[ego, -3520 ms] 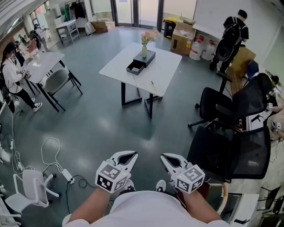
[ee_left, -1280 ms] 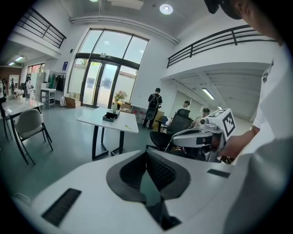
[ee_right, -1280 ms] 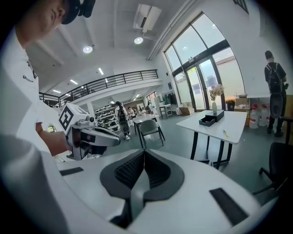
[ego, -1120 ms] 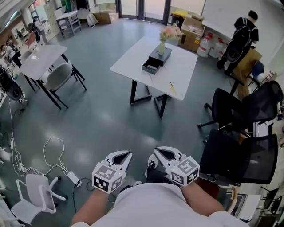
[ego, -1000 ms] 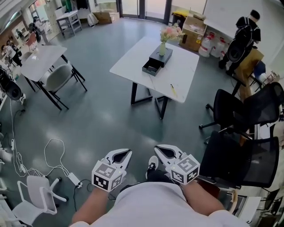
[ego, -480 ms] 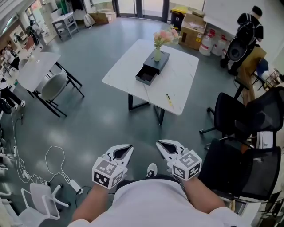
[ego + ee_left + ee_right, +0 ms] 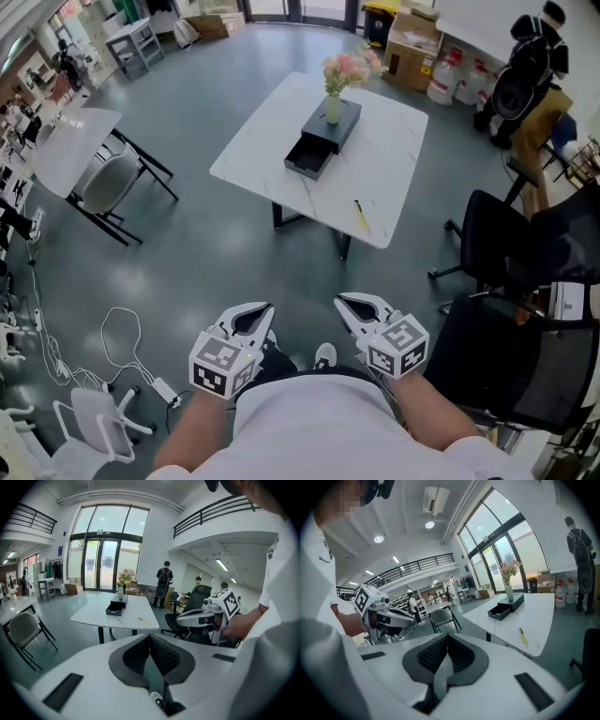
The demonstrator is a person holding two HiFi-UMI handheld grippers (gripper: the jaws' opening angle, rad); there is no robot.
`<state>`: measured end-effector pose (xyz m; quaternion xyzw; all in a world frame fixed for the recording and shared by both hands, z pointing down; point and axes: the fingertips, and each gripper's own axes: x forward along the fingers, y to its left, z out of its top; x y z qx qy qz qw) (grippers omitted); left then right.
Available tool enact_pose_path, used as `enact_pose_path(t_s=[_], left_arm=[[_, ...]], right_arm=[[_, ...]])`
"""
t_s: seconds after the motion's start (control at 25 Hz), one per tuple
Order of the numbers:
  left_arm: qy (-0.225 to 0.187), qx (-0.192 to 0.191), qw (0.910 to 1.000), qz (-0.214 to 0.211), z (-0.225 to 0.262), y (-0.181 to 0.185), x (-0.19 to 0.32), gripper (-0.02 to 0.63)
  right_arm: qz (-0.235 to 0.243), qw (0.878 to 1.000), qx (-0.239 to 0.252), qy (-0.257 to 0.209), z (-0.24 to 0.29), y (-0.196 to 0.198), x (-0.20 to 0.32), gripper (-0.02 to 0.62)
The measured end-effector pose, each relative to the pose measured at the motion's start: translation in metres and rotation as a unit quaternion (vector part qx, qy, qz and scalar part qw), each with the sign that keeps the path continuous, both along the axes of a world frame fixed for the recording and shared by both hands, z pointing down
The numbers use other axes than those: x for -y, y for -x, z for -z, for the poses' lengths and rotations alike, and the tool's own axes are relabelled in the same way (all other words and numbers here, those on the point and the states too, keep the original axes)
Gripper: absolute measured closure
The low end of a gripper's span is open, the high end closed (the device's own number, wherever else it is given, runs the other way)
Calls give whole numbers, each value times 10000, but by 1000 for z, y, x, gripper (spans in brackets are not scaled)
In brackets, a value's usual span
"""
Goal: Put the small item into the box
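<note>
A white table [image 7: 375, 178] stands ahead on the grey floor. On it sits a dark box [image 7: 319, 141] with its drawer pulled open, and a vase of pink flowers [image 7: 335, 94] stands on the box. A small yellow item [image 7: 360, 214] lies near the table's front right edge. My left gripper [image 7: 263, 313] and right gripper [image 7: 345, 302] are held close to my body, well short of the table, both shut and empty. The left gripper view shows the box [image 7: 116, 607] and yellow item [image 7: 142, 620]. They also appear in the right gripper view, box [image 7: 505, 609] and yellow item [image 7: 522, 635].
Black office chairs [image 7: 511, 244] crowd the right side. A second table with a grey chair [image 7: 98, 178] stands at left. Cables [image 7: 117, 337] and a white chair [image 7: 89, 422] lie on the floor at lower left. Cardboard boxes [image 7: 412, 42] and a person [image 7: 534, 52] are beyond the table.
The table with the box has come nearer and shifted in the head view as the person walks toward it. Both grippers stay shut in front of the body.
</note>
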<state>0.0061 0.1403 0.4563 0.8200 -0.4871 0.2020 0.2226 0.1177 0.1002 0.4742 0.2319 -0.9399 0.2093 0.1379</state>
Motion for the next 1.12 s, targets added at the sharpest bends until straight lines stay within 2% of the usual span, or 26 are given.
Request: enact_pose_path(t_s=[0.16,0.36,0.64,0.92,1.12], left_arm=[[123,22,9998,-161,-7,7,16,590],[74,7,9991,-413,-11,26,60,589],[13,39,9967,-805,-5,76,128,589],[11,-41,9904,-1382,-10,115,176,590],[147,-86,9847,-1734,-21,138,197,589]], right_arm=[[-19,10000,2,10,-2,12,16,580],[-281,9995,-79,96,-16,28,49,578],[-452,9967,-546,395,-39,79,90,578],[-818,9937,-627,429,-39,133,122,578],[-1235,9878,-746,593,-51,150,142,578]])
